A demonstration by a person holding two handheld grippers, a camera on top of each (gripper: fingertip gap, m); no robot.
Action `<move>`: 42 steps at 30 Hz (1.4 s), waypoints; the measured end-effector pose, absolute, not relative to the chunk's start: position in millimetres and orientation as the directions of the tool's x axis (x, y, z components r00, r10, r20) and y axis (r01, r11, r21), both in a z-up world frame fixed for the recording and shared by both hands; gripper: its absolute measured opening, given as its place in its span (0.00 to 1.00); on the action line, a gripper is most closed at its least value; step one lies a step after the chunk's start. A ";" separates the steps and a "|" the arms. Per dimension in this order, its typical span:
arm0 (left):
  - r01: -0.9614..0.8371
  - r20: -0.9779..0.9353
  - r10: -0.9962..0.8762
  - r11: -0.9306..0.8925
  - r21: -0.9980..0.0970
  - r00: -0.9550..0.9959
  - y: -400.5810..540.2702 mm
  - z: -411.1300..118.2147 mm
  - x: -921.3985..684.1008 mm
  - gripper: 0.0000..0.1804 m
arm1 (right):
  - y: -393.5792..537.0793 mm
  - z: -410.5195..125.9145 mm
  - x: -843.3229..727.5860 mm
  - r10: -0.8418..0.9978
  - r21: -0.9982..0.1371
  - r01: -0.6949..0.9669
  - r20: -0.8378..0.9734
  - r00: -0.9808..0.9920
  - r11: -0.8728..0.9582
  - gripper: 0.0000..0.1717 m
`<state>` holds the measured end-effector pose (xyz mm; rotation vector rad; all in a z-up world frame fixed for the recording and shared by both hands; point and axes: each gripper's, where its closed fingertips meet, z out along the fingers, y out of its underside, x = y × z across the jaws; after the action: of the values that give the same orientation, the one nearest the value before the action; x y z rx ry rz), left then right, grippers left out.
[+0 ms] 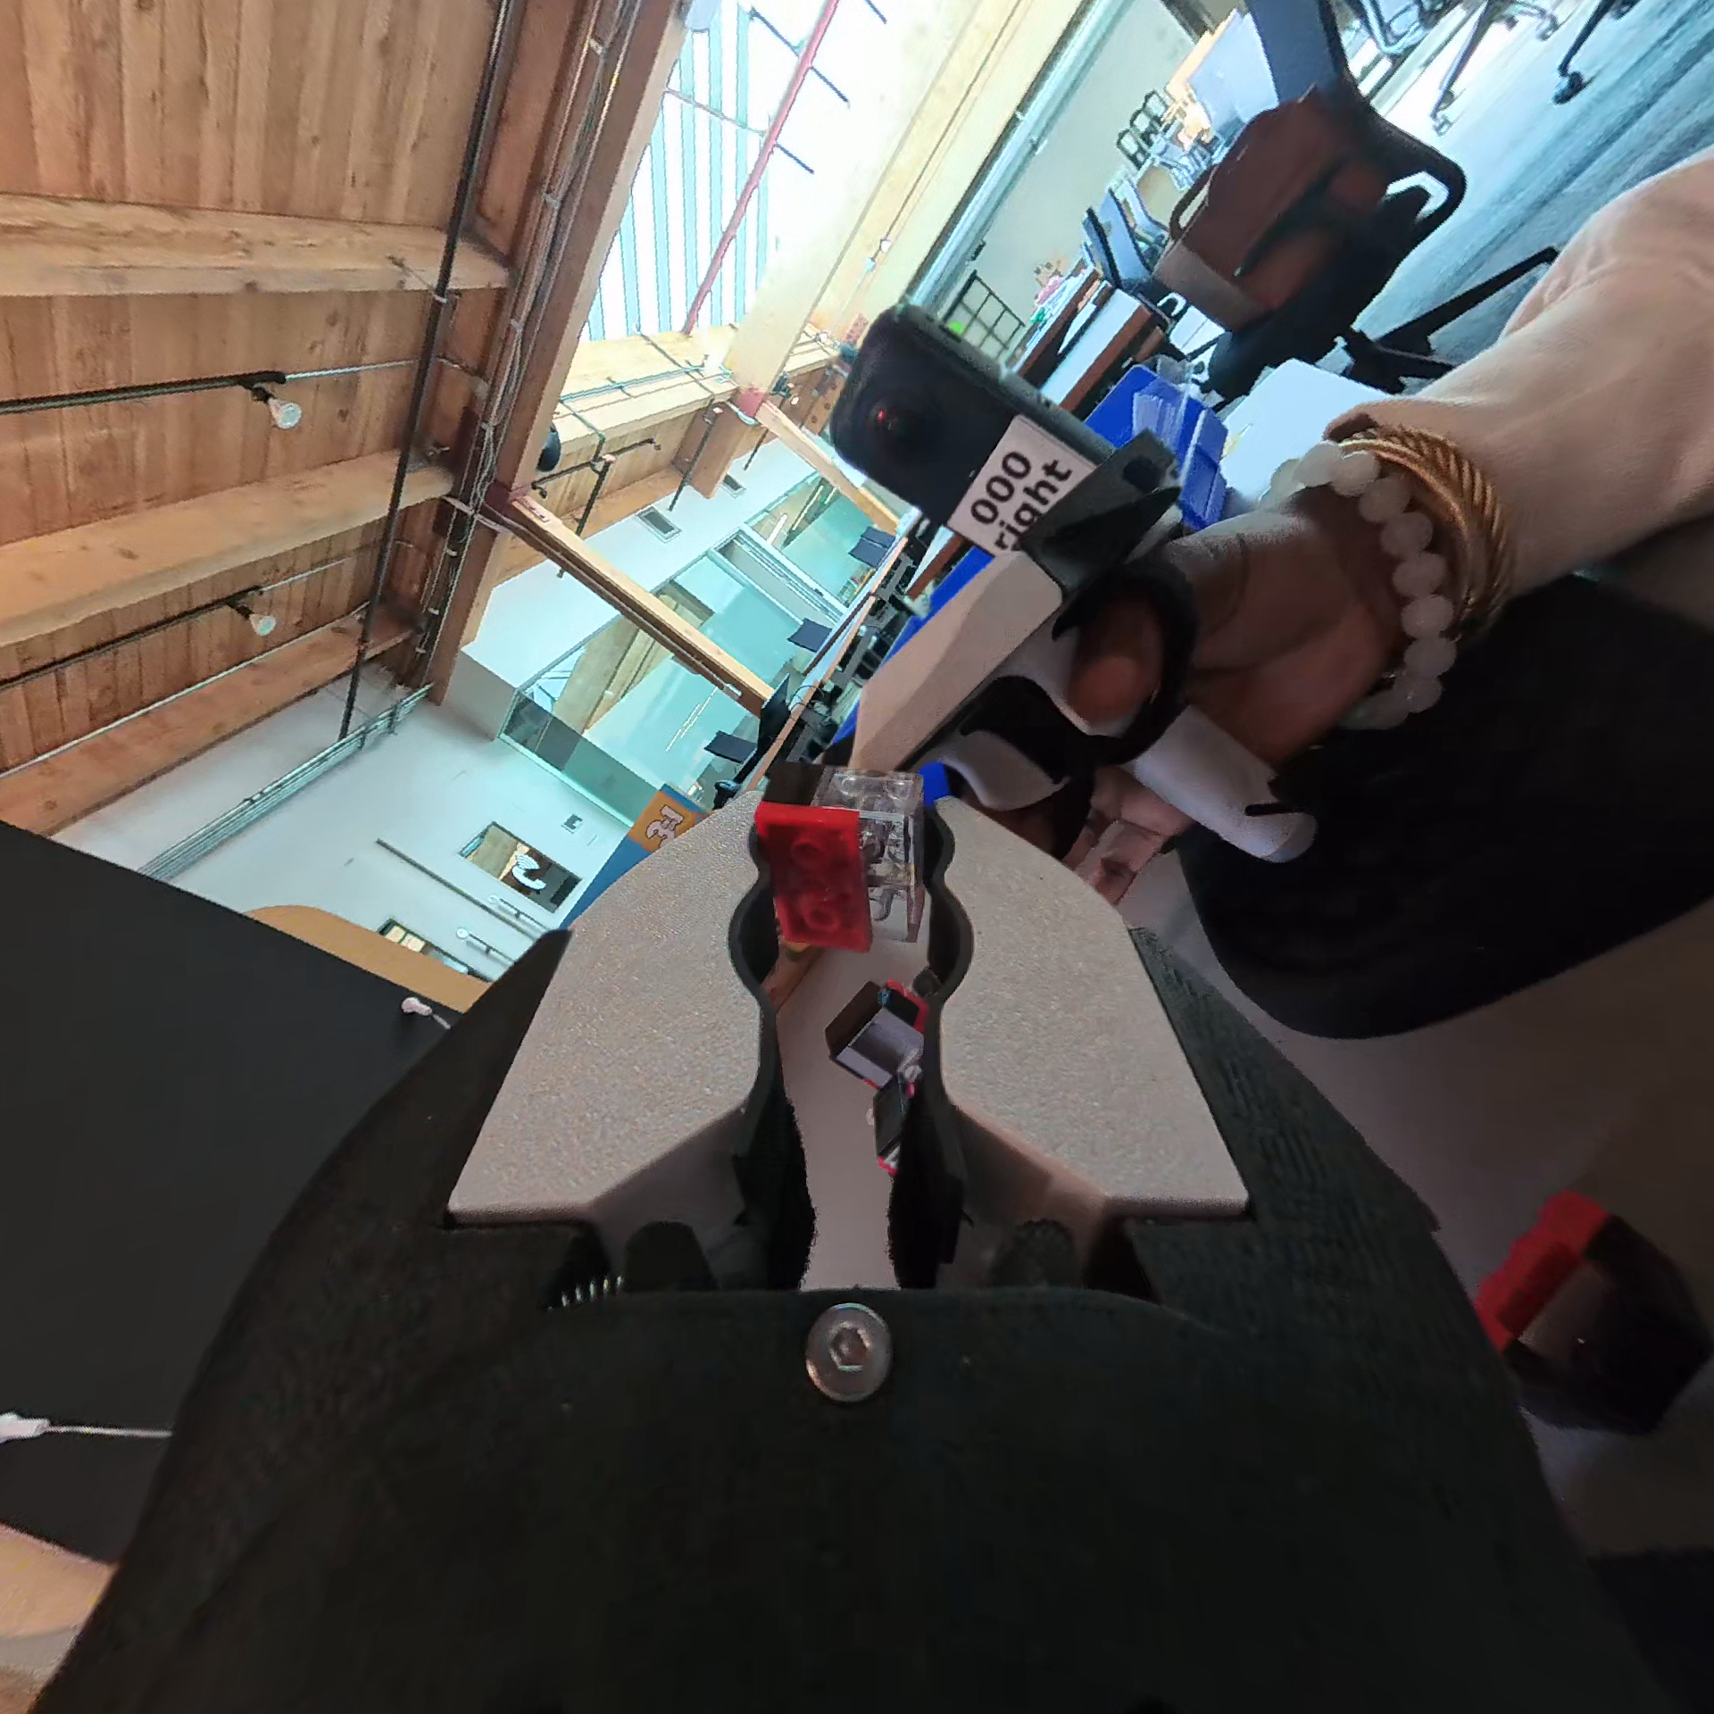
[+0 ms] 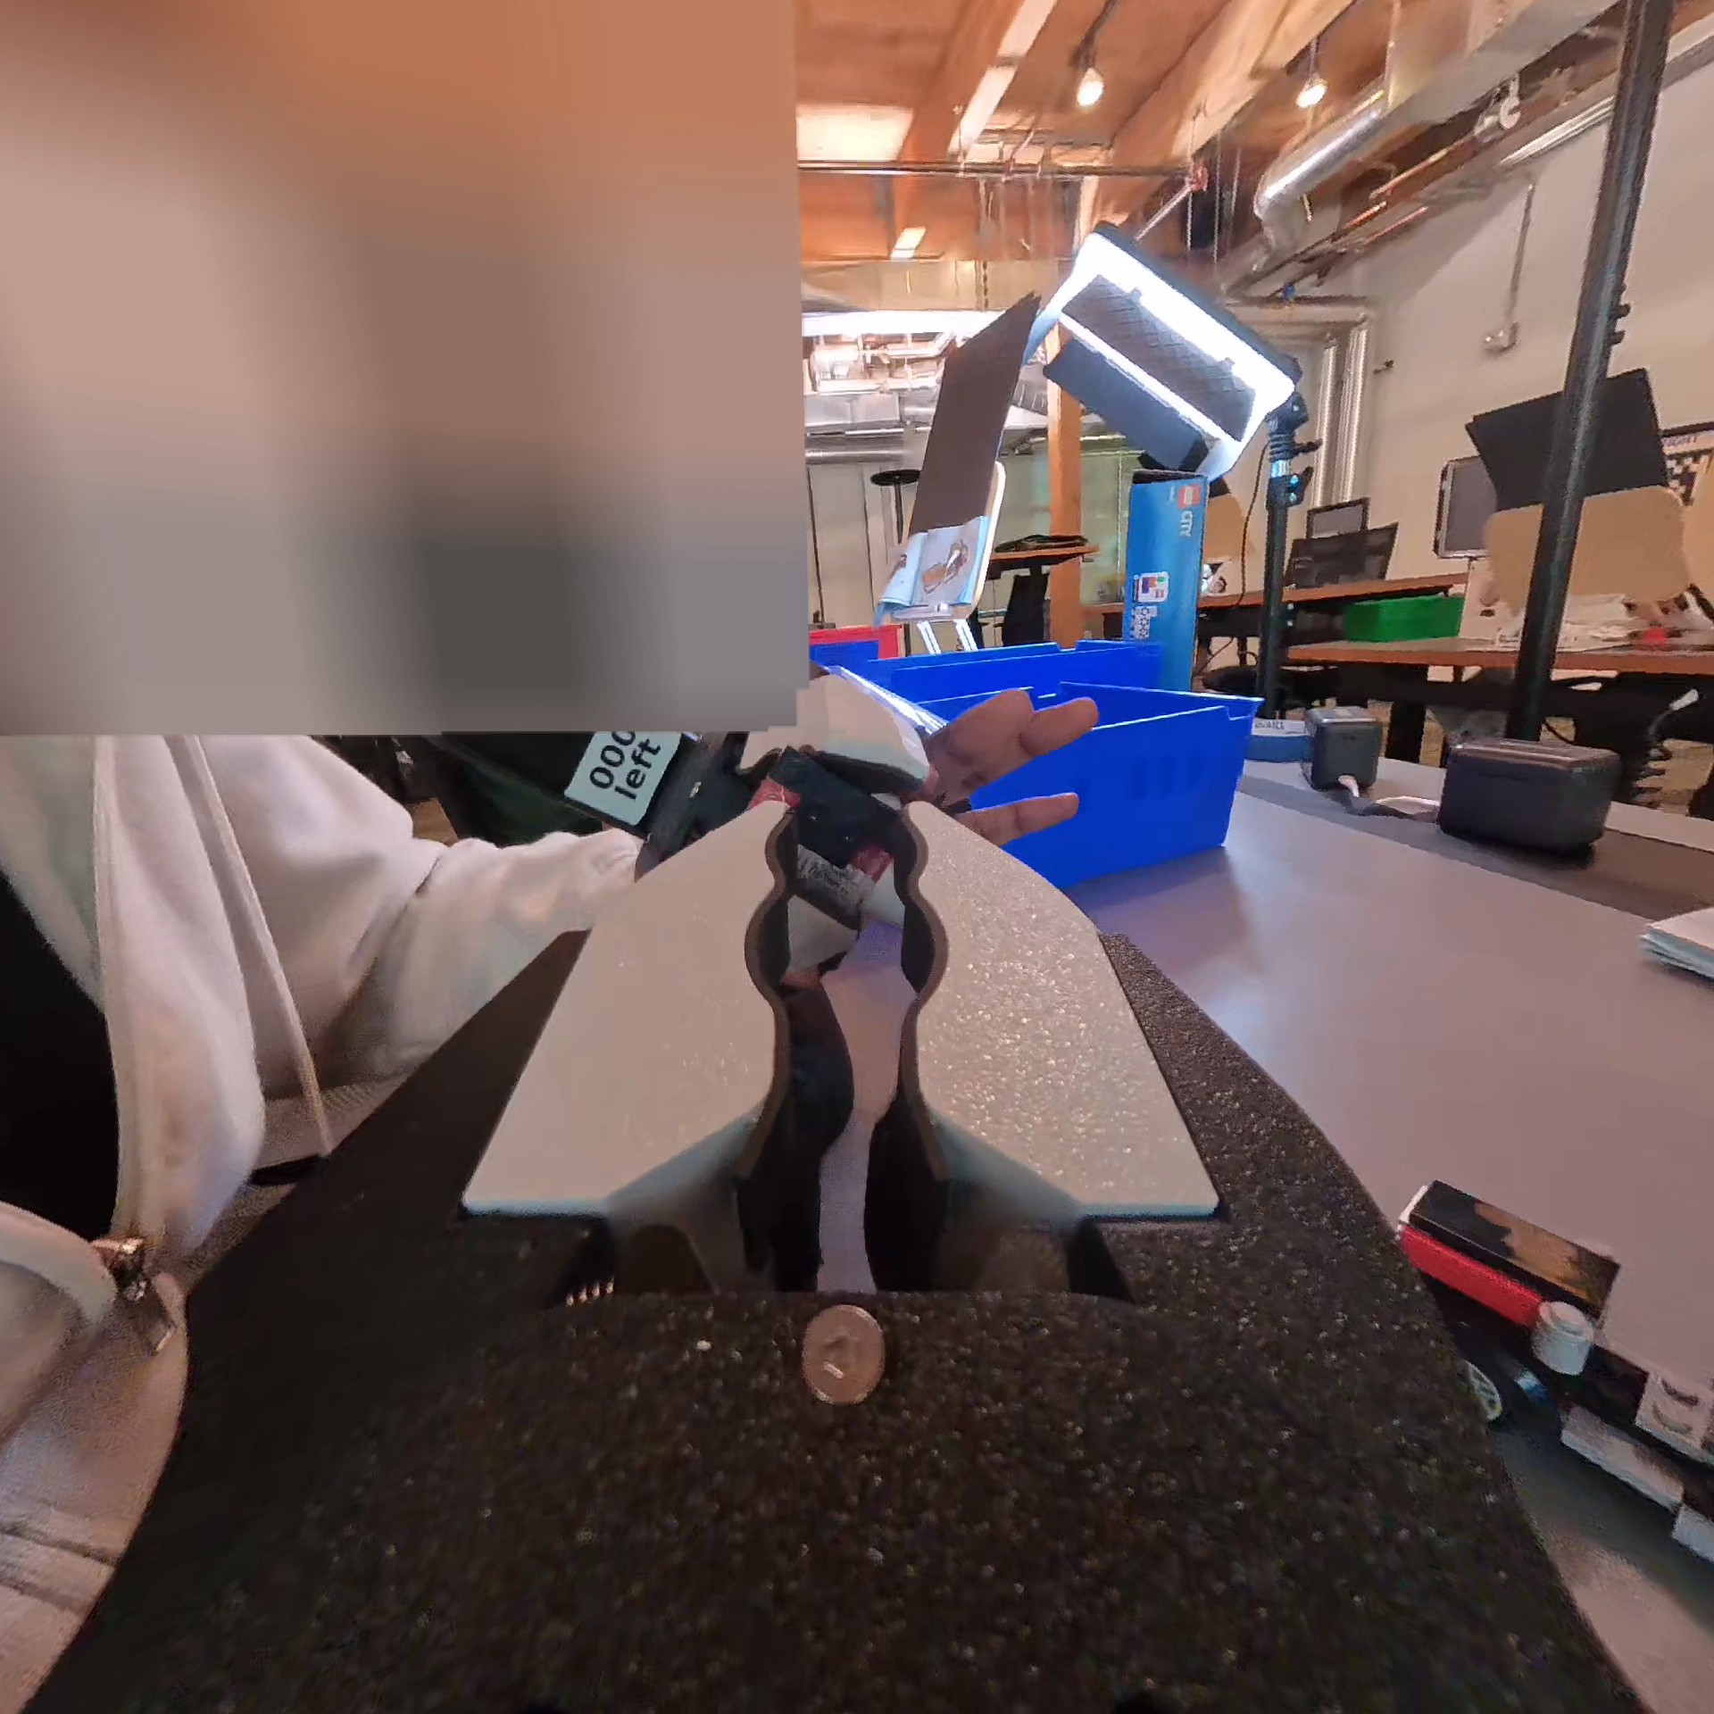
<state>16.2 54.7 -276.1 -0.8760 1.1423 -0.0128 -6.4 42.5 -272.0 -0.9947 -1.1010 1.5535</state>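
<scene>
- Left claw point(image 1: 846, 867): clamped on a small brick stack, a red plate point(image 1: 816, 876) against one pad and a clear brick point(image 1: 886, 858) against the other, both at the very tips.
- Beyond those tips, up and to the right: the right claw's white body, with a black camera point(image 1: 914, 417) on top, gripped by a hand point(image 1: 1271, 631) wearing a white bead bracelet and a gold bangle.
- Seen through the gap behind the left claw's tips: a small black, white and red piece point(image 1: 876, 1029), farther off; what it rests on cannot be told.
- Low to the right of the left claw: a red and black block point(image 1: 1577, 1298) on the grey bench point(image 1: 1391, 1094).
- Right claw point(image 2: 846, 858): fingers point(image 2: 983, 927) close together at the tips; a dark black-and-red build point(image 2: 839, 835) sits just at or beyond them, held in the left claw; whether the right pads press on it cannot be told.
- Just behind that build: an open hand point(image 2: 1011, 761) with spread fingers and a white sleeve point(image 2: 371, 890) to the left.
- Farther ahead and right of the right claw: blue bins point(image 2: 1141, 770) on the bench, with a lit panel lamp point(image 2: 1169, 343) above.
- Low right of the right claw: a black, red and white brick model point(image 2: 1521, 1289) at the bench's near edge.
</scene>
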 end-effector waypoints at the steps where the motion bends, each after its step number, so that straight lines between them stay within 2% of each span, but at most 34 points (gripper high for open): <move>1: -0.405 -0.779 -0.437 0.678 -0.613 0.449 53.8 -276.4 17.1 0.15 | 41.3 -271.3 -6.2 0.973 -0.961 -0.246 -0.077 -0.216 -0.130 0.11; 6: -0.349 -0.741 -0.497 0.666 -0.659 0.452 49.3 -275.2 20.1 0.15 | 34.9 -270.5 -5.8 0.970 -0.961 -0.259 -0.033 -0.239 -0.096 0.11; 9: -0.262 -0.692 -0.559 0.658 -0.705 0.458 42.9 -269.7 21.2 0.15 | 38.8 -272.2 -8.0 0.972 -0.963 -0.244 -0.059 -0.228 -0.116 0.24; 12: -0.239 -0.684 -0.588 0.657 -0.715 0.431 38.4 -270.2 23.5 0.15 | 34.5 -274.3 -9.4 0.940 -0.955 -0.202 -0.149 -0.308 -0.218 0.30; 14: -0.262 -0.697 -0.590 0.655 -0.709 0.409 38.5 -275.5 26.5 0.15 | 24.2 -280.1 -12.7 0.885 -0.944 -0.108 -0.245 -0.396 -0.310 0.36; 15: -0.291 -0.710 -0.579 0.654 -0.698 0.401 40.5 -279.1 27.2 0.15 | 17.5 -284.0 -13.9 0.853 -0.939 -0.049 -0.285 -0.437 -0.339 0.36; 18: -0.368 -0.754 -0.545 0.659 -0.656 0.368 44.0 -288.9 30.0 0.15 | 17.1 -292.4 -17.7 0.854 -0.940 0.015 -0.316 -0.414 -0.340 0.24; 23: -0.459 -0.810 -0.401 0.675 -0.577 0.429 54.3 -279.2 20.9 0.25 | 47.2 -286.8 -12.1 0.898 -0.924 -0.077 -0.342 -0.276 -0.376 0.24; 30: -0.669 -0.920 -0.126 0.651 -0.359 0.370 63.8 -274.1 12.8 0.26 | 60.7 -293.7 -13.1 0.932 -0.938 -0.066 -0.326 -0.160 -0.340 0.24; 34: -0.744 -0.950 -0.086 0.603 -0.290 0.301 70.1 -284.5 12.5 0.22 | 60.3 -295.8 -14.7 0.936 -0.943 -0.053 -0.319 -0.148 -0.329 0.24; 38: -0.760 -0.949 -0.097 0.577 -0.299 0.299 70.5 -286.6 12.0 0.18 | 61.0 -295.5 -14.1 0.938 -0.944 -0.057 -0.315 -0.144 -0.325 0.23; 42: -0.655 -0.891 -0.228 0.611 -0.444 0.392 64.5 -281.5 11.0 0.16 | 55.8 -287.6 -7.8 0.955 -0.965 -0.094 -0.225 -0.196 -0.246 0.27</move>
<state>11.0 64.5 -281.5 -0.9174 1.1732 0.3258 -7.8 55.8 -287.6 -1.1991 -1.1305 1.5772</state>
